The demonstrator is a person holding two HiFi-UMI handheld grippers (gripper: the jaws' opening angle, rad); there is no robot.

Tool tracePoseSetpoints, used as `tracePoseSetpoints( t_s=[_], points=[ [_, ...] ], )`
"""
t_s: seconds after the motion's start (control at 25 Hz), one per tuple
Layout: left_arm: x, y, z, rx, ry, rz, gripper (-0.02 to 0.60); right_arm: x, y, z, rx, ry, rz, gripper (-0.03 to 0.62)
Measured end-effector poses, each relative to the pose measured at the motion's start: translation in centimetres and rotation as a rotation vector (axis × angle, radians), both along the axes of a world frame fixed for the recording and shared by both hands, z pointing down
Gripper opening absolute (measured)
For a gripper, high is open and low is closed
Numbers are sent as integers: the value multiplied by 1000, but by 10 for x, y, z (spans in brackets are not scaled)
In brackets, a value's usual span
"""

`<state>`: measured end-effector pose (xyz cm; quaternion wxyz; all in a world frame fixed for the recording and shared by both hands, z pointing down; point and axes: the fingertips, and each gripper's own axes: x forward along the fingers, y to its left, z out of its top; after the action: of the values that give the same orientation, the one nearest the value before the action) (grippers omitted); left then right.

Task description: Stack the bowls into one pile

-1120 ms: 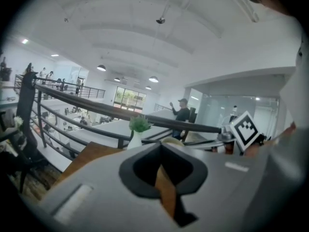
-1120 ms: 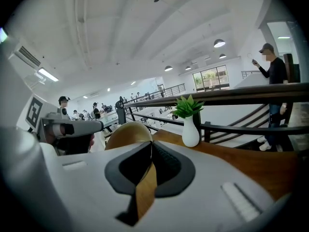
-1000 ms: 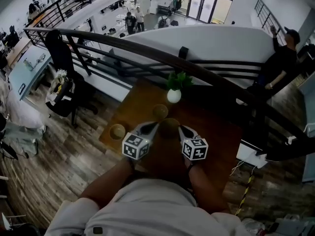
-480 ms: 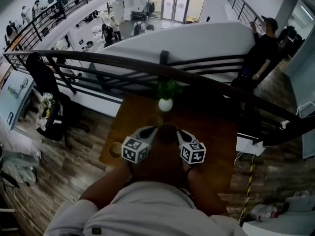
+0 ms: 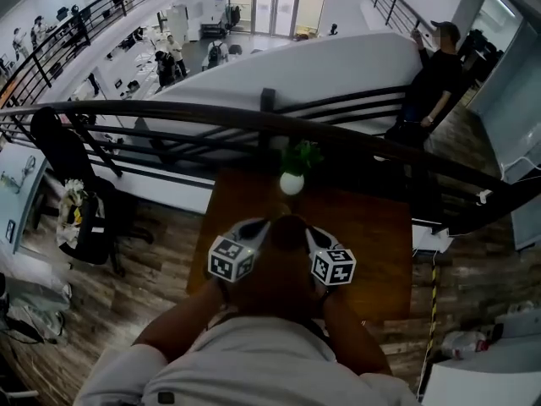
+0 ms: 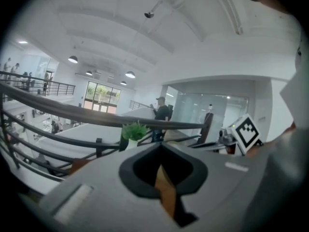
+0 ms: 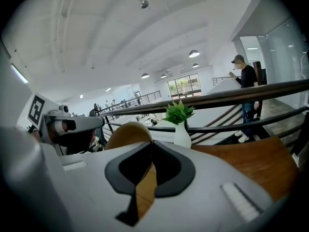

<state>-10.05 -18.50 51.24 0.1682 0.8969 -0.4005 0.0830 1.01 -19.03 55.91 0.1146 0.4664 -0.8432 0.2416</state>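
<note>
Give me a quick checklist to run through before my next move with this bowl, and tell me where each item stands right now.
1. Grip of the right gripper: ok, its jaws are closed on the rim of the tan bowl.
2. Grip of the left gripper: ok, its jaws are closed on a tan strip, apparently the same bowl.
3. Other bowls to stack onto located: cannot tell, none shows in any view.
4. The vase with plant out of the way: ok, it stands apart, beyond the bowl.
5. Bowl over the table, not past its edge: ok.
</note>
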Motion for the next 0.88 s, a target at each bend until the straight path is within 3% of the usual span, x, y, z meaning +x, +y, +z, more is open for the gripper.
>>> tracePoseSetpoints(
  t_s=[0.28, 0.88],
  points=[
    [-16, -14, 14, -31, 17, 18, 5, -17, -6, 8, -19, 16, 14, 17],
    [-16, -83, 55, -98, 6, -40, 5, -11, -91, 44, -80, 12, -22, 17]
  ],
)
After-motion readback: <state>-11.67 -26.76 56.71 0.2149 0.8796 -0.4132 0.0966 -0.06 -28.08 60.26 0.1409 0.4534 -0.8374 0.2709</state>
